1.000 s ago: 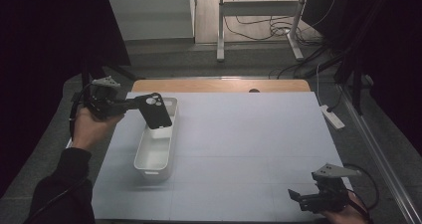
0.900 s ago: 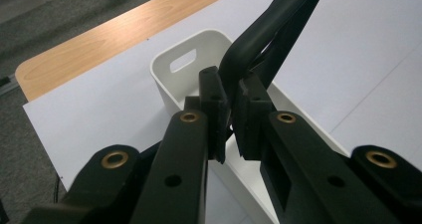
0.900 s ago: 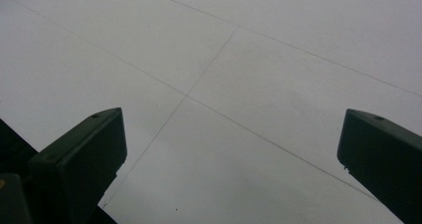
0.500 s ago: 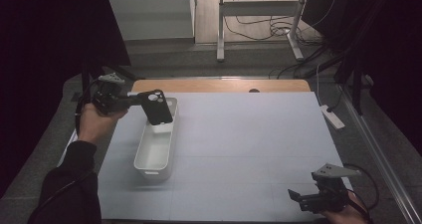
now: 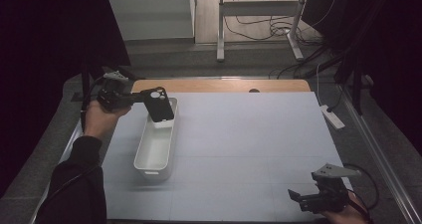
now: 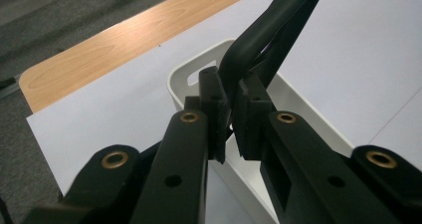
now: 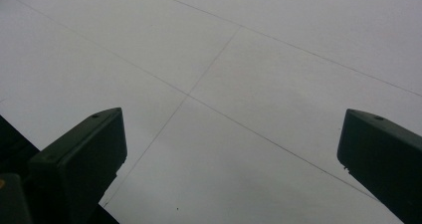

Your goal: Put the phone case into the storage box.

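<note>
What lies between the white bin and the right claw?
Nothing: in the high view, bare grey table cover separates the white bin from the right claw.

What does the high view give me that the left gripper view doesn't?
High view alone: the right tool, jaws open, low at the table's near right corner, and the whole white bin.
Left gripper view alone: the pads pinching the black phone case's edge.
Both: the left tool holding the case above the bin's far end, on the pale table cover.

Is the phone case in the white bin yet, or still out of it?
Out: the left gripper holds the black phone case raised over the white bin's far end.
</note>
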`<state>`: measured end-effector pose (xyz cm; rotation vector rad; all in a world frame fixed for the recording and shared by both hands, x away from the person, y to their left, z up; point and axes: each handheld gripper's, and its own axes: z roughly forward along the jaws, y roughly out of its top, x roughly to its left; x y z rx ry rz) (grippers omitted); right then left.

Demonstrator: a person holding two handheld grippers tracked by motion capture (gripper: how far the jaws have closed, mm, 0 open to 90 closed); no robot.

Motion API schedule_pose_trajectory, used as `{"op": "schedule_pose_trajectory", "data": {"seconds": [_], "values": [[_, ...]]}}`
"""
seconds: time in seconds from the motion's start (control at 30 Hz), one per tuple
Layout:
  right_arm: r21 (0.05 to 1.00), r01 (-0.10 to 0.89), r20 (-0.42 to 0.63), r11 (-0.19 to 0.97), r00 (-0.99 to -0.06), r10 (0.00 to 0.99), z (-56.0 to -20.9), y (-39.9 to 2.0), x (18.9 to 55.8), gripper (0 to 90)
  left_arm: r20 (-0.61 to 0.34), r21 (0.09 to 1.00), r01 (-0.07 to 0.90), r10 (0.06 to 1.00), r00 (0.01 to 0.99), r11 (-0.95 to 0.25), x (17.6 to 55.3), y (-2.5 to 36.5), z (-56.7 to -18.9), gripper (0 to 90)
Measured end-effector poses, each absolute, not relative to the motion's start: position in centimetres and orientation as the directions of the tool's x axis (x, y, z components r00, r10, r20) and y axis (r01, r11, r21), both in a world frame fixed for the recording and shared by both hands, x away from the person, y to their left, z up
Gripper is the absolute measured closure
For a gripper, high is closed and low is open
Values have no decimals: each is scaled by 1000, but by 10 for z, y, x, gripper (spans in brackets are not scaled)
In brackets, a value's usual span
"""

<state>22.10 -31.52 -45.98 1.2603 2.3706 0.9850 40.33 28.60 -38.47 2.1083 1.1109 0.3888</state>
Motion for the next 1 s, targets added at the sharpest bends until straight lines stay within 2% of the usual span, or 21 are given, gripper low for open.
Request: {"op": "schedule_pose_trajectory", "data": {"seconds": [1.0], "values": [[679,622,71,390,-584,809,-460,-315,221,0,-19,693,596,817,577,-405,437,272,-403,835]]}}
